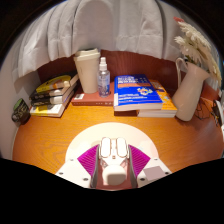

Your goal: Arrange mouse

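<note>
White computer mouse (113, 158) clamped in jaws of gripper (113, 163), over white round mat (112, 135) at near edge of brown wooden tabletop (60, 135). Blue book (140, 92) at far edge.

Gripper (113, 163): one, two-fingered, hand-held; no hand or sleeve in view. Pose: level, pointing toward 12 o'clock along its own axis. Fingers: one at 9 o'clock of the midpoint, one at 3 o'clock, each angled inward. Pads (89, 157): magenta, on the inner faces. State: fingers pressed on the flanks of a white mouse (112, 158).
</note>
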Demonstrator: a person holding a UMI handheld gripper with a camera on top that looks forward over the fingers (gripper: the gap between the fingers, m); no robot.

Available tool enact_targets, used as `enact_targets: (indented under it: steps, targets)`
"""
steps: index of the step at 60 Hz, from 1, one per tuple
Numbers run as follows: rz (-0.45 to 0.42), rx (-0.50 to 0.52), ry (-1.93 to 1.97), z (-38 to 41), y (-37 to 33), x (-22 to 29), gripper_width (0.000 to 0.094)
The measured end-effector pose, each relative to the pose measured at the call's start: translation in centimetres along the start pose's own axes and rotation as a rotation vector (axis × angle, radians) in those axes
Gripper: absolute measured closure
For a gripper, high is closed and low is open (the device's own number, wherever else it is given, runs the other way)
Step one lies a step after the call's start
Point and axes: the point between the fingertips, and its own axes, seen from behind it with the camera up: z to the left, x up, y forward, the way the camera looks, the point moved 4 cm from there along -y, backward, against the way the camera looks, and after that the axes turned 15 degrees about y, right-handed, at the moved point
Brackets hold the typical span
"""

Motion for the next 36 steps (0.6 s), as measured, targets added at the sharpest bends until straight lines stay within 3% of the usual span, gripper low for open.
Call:
enact_targets:
  steps: [7,11,12,15,36]
  targets:
    - [0.006,0.004,0.013,0.0,0.0,-0.1,0.0425]
    - [0.006,-0.006,0.023,-0.1,-0.6,0.2,0.0258]
    - [0.001,-0.009,0.024,-0.1,-0.8,0.3,0.0170]
    - [-0.017,-0.015,0.025,-0.1,-1.8,0.9,0.0079]
    - [-0.148,0.097,0.003,6.1,-16.5,3.2,0.0073]
